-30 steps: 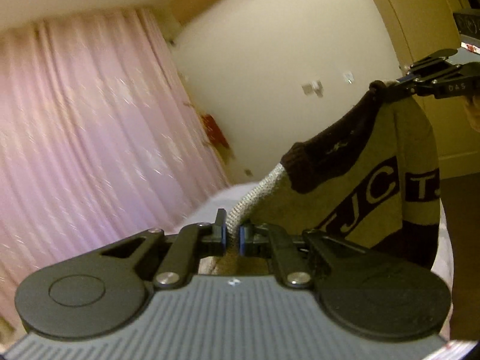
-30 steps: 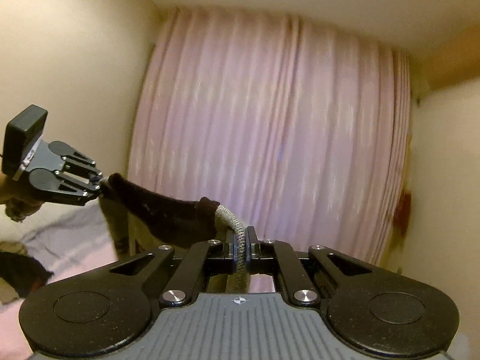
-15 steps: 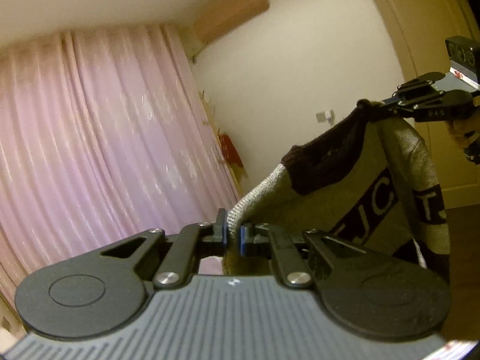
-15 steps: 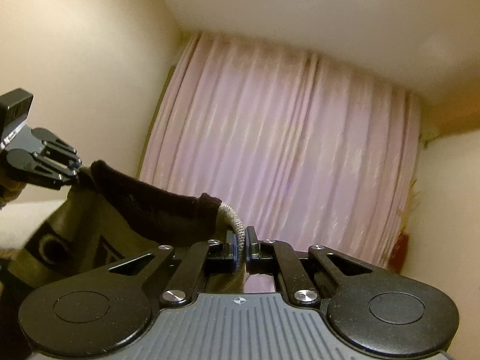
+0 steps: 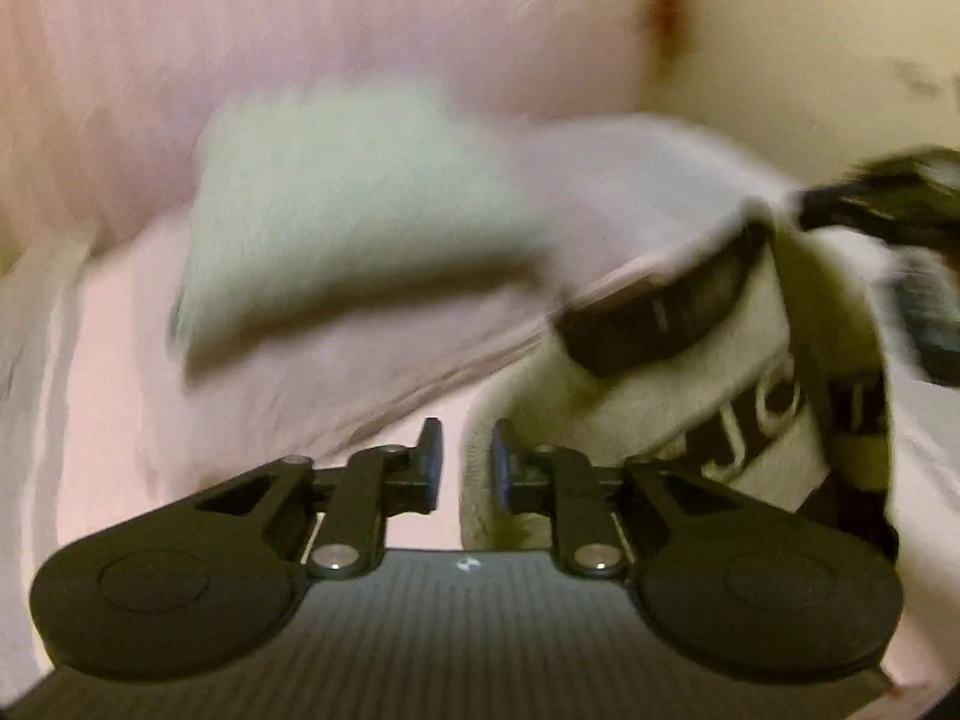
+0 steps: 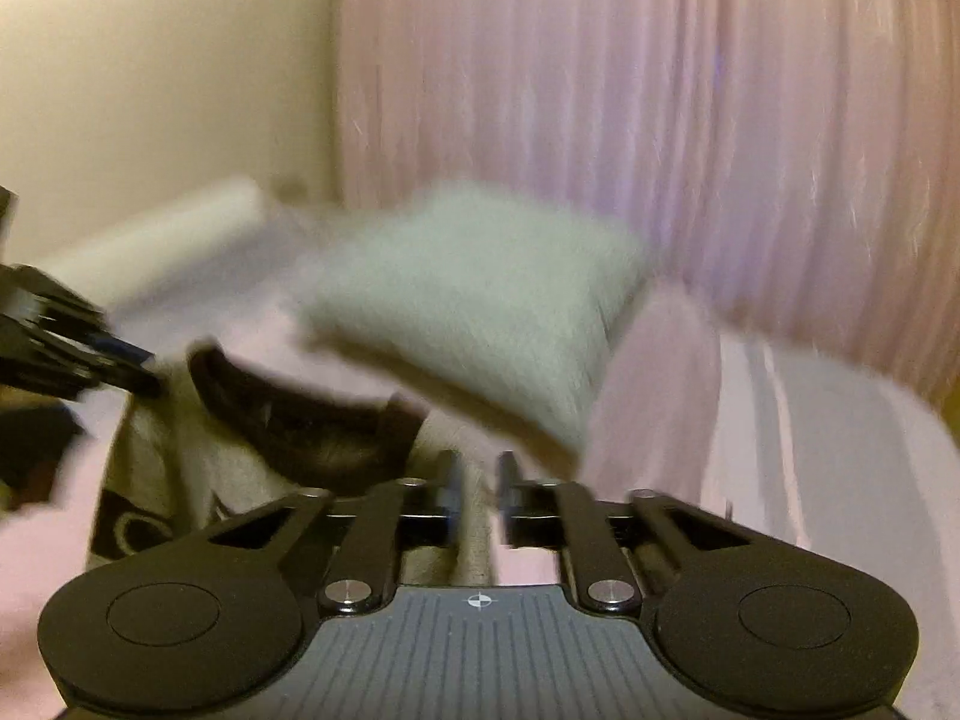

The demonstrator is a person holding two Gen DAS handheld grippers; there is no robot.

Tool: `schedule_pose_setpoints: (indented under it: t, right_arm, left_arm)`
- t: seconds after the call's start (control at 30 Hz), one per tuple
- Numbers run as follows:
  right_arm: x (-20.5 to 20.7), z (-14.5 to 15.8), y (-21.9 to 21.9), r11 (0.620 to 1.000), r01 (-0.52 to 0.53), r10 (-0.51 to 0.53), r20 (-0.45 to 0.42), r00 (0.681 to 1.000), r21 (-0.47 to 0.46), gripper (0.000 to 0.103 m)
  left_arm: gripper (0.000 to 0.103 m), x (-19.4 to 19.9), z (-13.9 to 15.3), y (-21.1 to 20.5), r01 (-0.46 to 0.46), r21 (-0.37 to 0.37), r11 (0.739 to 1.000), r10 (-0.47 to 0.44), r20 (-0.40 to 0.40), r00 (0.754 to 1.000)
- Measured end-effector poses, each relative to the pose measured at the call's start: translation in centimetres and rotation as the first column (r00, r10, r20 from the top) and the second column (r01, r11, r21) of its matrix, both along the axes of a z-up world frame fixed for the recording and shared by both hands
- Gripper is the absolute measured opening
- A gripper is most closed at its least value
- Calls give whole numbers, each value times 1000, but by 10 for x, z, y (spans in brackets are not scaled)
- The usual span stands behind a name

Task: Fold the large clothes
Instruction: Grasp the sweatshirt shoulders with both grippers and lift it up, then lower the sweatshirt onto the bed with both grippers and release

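Note:
The olive-grey sweater [image 5: 672,402] with a dark brown collar [image 6: 300,420] and black lettering hangs low over the pink bed, blurred by motion. My left gripper [image 5: 466,468] stands open; the sweater's knit edge rests against its right finger, with a strip of bed showing beside the left finger. My right gripper [image 6: 481,498] is shut on the sweater's other shoulder, and cloth fills its gap. Each gripper shows in the other's view: the right gripper [image 5: 888,204] at the far right, the left gripper [image 6: 120,360] at the far left.
A pale grey-green pillow [image 6: 480,300] lies on the pink bedsheet [image 6: 810,420] ahead of both grippers. Pink curtains [image 6: 660,90] hang behind the bed, and a cream wall [image 6: 150,60] is at the left. A dark item [image 6: 30,450] sits at the bed's left edge.
Both grippers have swung down from facing the curtains and ceiling to facing the bed, bringing the sweater down with them. The left gripper's fingers have parted.

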State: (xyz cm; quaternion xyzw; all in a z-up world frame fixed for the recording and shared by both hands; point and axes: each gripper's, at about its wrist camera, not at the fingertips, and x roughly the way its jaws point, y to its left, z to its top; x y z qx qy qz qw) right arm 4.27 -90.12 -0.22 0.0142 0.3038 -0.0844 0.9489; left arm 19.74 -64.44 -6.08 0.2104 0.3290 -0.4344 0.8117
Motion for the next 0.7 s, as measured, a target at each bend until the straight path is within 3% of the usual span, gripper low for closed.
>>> schedule_pose_setpoints:
  t: [0.1, 0.23, 0.3, 0.4, 0.57, 0.7]
  right_arm:
    - [22, -64, -27, 996, 66, -65, -22, 998, 58, 33]
    - [-3, -124, -40, 985, 107, -95, -98, 991, 132, 38]
    - [-24, -138, -29, 972, 152, -128, -138, 982, 177, 39]
    - [-69, -151, -6, 939, 229, -179, -203, 963, 257, 40]
    - [-147, -150, 49, 889, 335, -249, -285, 925, 311, 41]
    - [-194, -158, 106, 859, 390, -283, -328, 901, 331, 45]
  left_arm:
    - [14, 22, -58, 14, -157, 3, 988, 157, -69, 985]
    - [15, 3, -96, 47, -198, 50, 979, 203, -145, 968]
    - [22, -12, -114, 32, -217, 59, 974, 224, -205, 953]
    - [29, -42, -131, 57, -237, 58, 970, 244, -259, 935]
    - [40, -100, -150, 90, -231, 81, 970, 245, -341, 908]
    - [42, -143, -173, 114, -233, 95, 968, 250, -470, 846]
